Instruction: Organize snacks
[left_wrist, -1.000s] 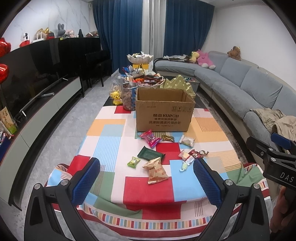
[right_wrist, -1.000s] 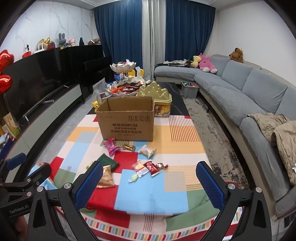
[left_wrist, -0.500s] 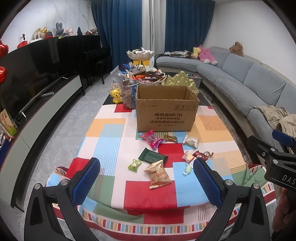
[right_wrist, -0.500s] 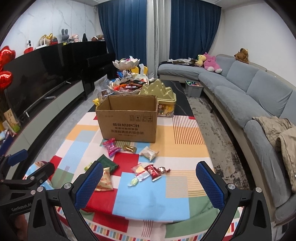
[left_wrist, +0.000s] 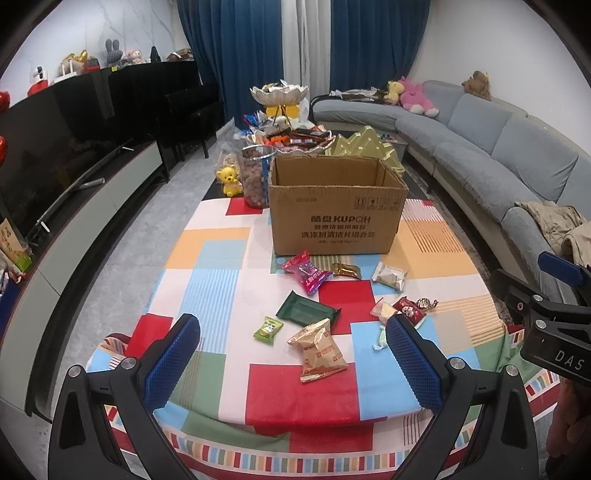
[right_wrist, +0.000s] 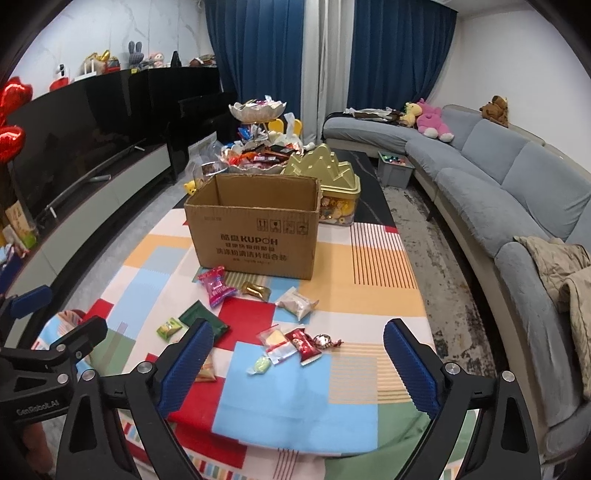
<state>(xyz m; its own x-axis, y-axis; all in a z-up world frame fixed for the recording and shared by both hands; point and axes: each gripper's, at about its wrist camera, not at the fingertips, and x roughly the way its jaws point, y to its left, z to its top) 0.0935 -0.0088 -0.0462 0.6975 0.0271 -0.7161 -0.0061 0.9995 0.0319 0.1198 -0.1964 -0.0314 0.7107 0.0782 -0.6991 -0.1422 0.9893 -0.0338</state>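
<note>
An open cardboard box (left_wrist: 334, 206) (right_wrist: 255, 229) stands on the table's patchwork cloth (left_wrist: 207, 254). Several snack packets lie in front of it: a pink one (left_wrist: 306, 271) (right_wrist: 216, 286), a gold one (left_wrist: 346, 270), a white one (left_wrist: 389, 276) (right_wrist: 297, 302), a dark green one (left_wrist: 308, 312), a small green one (left_wrist: 268, 328), a tan bag (left_wrist: 320, 350) and red ones (right_wrist: 304, 343). My left gripper (left_wrist: 291, 356) is open and empty above the near edge. My right gripper (right_wrist: 299, 363) is open and empty, to its right.
Behind the box stand a jar of nuts (left_wrist: 254, 175), a yellow bear (left_wrist: 231, 180), a gold tin (right_wrist: 328, 184) and tiered dishes of sweets (left_wrist: 279, 94). A grey sofa (right_wrist: 517, 192) runs along the right, a dark TV unit (left_wrist: 74, 155) along the left.
Both grippers have moved forward toward the table, so the box and the snacks look nearer. Both stay open and empty. Nothing on the table has moved.
</note>
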